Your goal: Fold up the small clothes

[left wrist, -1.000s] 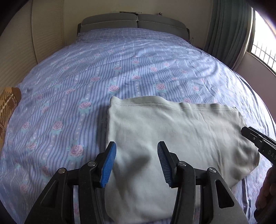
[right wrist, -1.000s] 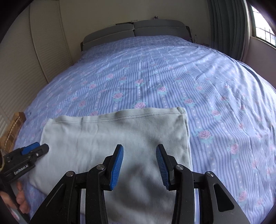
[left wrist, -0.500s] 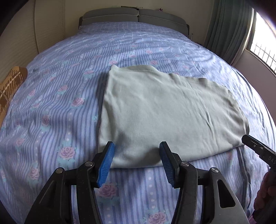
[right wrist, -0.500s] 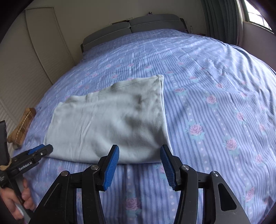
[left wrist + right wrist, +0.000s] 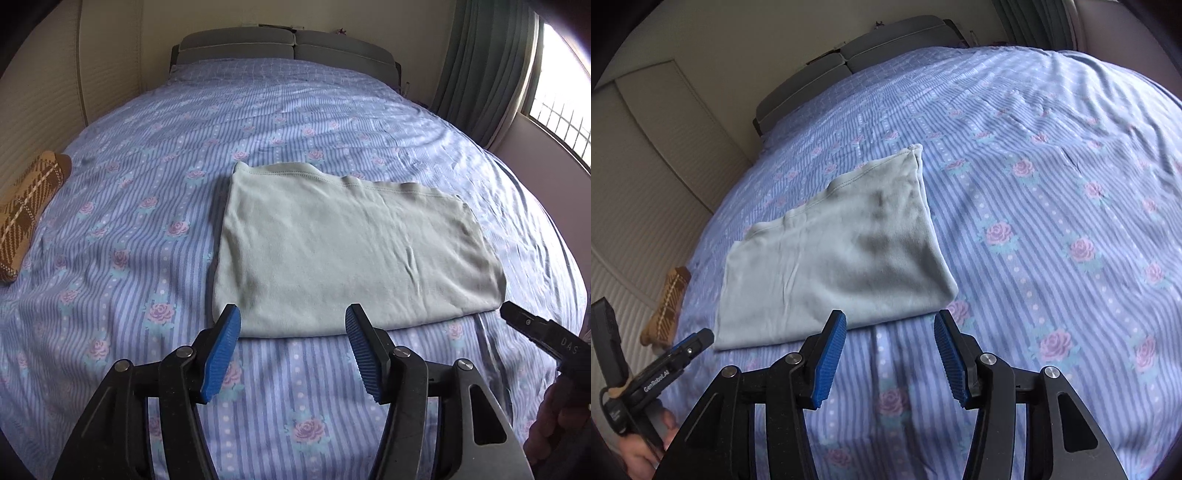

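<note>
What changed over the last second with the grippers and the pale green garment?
Both grippers drew back off the folded pale green garment: the left gripper, jaws opening, and the right gripper now hang empty over the striped bedsheet in front of its near edge. The garment stayed folded and flat, the brown plaid item untouched.

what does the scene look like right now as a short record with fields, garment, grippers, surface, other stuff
garment: pale green folded cloth, lying flat on the bed, stitched hem on the far edge
surface: bed sheet, blue striped with pink roses
left gripper: jaws opening, nothing between them, just short of the cloth's near edge
right gripper: open, empty, near the cloth's near right corner
other item: brown plaid sock at the bed's left edge, apart from the cloth
far end: grey headboard
window side: green curtain
</note>
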The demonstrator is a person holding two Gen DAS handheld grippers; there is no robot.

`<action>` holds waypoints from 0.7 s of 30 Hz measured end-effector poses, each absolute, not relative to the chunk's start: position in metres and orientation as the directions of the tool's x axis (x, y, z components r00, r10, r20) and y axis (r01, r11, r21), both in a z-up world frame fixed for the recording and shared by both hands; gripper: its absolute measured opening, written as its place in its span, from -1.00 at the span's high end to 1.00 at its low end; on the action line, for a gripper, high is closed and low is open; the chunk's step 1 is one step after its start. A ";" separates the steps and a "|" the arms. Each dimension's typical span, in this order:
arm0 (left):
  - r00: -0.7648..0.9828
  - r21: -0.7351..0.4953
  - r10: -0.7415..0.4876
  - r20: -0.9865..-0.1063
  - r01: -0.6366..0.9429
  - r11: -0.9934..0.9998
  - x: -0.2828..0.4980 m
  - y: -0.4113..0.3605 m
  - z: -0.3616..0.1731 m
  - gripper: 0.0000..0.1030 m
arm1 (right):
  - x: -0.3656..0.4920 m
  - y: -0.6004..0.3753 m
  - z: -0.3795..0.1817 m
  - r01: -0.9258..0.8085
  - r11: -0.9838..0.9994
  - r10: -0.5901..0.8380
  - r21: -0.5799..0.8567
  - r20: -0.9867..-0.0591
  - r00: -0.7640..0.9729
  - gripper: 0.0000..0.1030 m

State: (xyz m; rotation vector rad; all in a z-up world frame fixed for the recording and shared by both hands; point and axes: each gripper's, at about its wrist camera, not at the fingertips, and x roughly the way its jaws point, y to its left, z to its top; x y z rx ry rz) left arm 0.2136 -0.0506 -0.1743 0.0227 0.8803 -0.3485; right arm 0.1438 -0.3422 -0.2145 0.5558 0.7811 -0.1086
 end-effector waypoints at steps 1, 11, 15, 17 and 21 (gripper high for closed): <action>0.585 -0.123 -0.286 -0.758 0.303 0.945 0.212 -0.050 -0.172 -0.16 | 0.144 -0.344 -0.219 0.301 0.839 0.122 0.454 -0.696 0.708 0.01; 0.601 -0.123 -0.284 -0.747 0.296 0.947 0.204 -0.048 -0.158 -0.16 | 0.164 -0.371 -0.253 0.342 0.588 0.246 0.733 -0.566 0.787 -0.07; 0.612 -0.123 -0.286 -0.738 0.294 0.948 0.204 -0.048 -0.154 -0.16 | 0.169 -0.375 -0.261 0.342 0.459 0.255 0.820 -0.490 0.834 -0.07; 0.613 -0.123 -0.285 -0.736 0.293 0.948 0.203 -0.047 -0.152 -0.16 | 0.172 -0.375 -0.263 0.348 0.434 0.237 0.831 -0.478 0.846 0.04; 0.621 -0.125 -0.281 -0.732 0.282 0.951 0.201 -0.039 -0.150 -0.16 | 0.176 -0.376 -0.266 0.390 0.413 0.203 0.823 -0.501 0.842 0.53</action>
